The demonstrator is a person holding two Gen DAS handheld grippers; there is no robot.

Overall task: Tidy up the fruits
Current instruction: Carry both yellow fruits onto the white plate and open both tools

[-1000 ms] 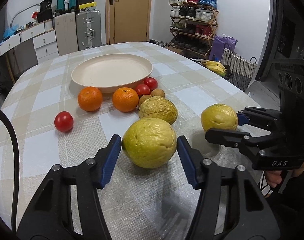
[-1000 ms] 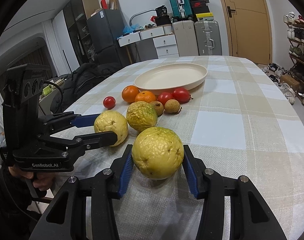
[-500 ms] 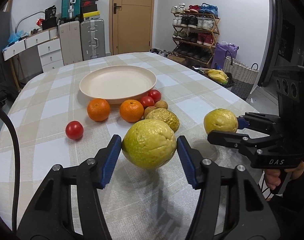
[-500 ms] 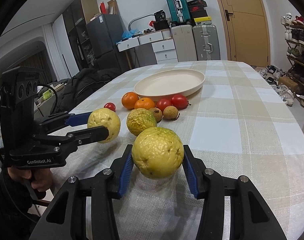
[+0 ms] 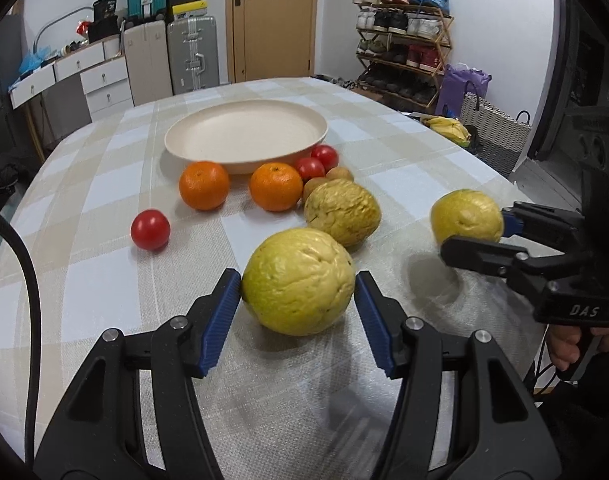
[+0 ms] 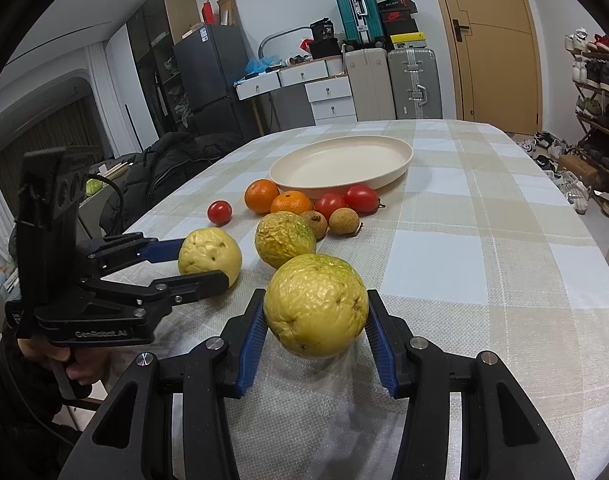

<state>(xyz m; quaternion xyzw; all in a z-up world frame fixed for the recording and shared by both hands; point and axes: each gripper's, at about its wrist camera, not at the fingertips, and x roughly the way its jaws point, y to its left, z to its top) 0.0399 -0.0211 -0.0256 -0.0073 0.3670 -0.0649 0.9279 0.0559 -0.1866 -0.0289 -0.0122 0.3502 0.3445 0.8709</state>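
My left gripper is shut on a wrinkled yellow fruit held just above the checked tablecloth. My right gripper is shut on a second yellow fruit, also off the cloth. Each view shows the other gripper: the right gripper with its fruit, the left gripper with its fruit. A third yellow fruit lies on the cloth between them. Beyond it stands a bare cream plate.
Two oranges, three red tomatoes and small brown fruits lie in front of the plate. A dark jacket hangs past the left table edge, a shoe rack stands right.
The left gripper, with its fruit, has shifted slightly left, away from the fruit lying on the cloth. The right gripper and its fruit have kept still. Both grips are unchanged.
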